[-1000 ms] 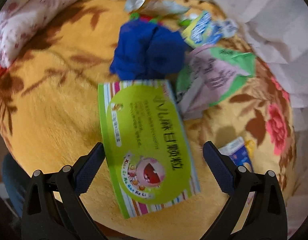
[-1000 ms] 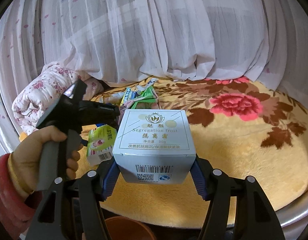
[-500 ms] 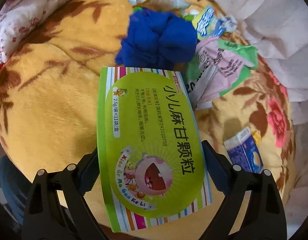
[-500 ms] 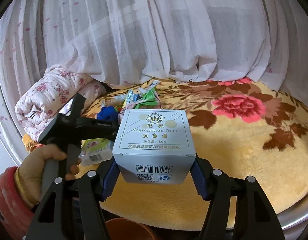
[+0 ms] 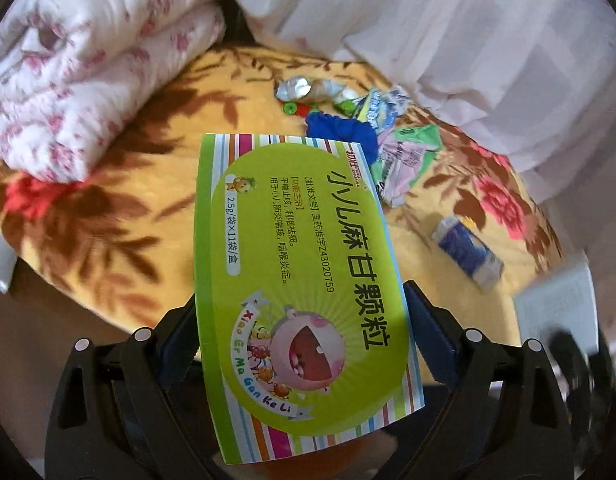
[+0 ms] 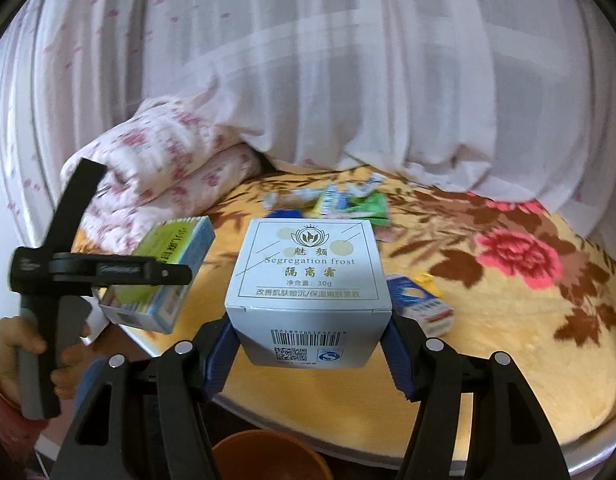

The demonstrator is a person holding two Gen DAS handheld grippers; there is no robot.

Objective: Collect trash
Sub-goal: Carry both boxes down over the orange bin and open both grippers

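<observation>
Left tool (image 5: 304,332), green box (image 5: 296,280) now lifted higher.

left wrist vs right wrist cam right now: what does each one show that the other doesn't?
Left wrist only: the green medicine box's printed front face, clamped in the left gripper.

Right wrist only: the white cream box clamped in the right gripper, an orange bin rim below, and the hand on the left gripper's handle.

Both: yellow floral blanket, wrapper pile, small blue carton, rolled quilt, curtain.

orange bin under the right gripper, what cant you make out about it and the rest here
- Orange bin: right wrist view, cut off by the bottom edge and gripper; contents unseen.
- Wrappers: right wrist view, blurred, print unreadable.
- Blue cloth: left wrist view, partly hidden behind the green box.
</observation>
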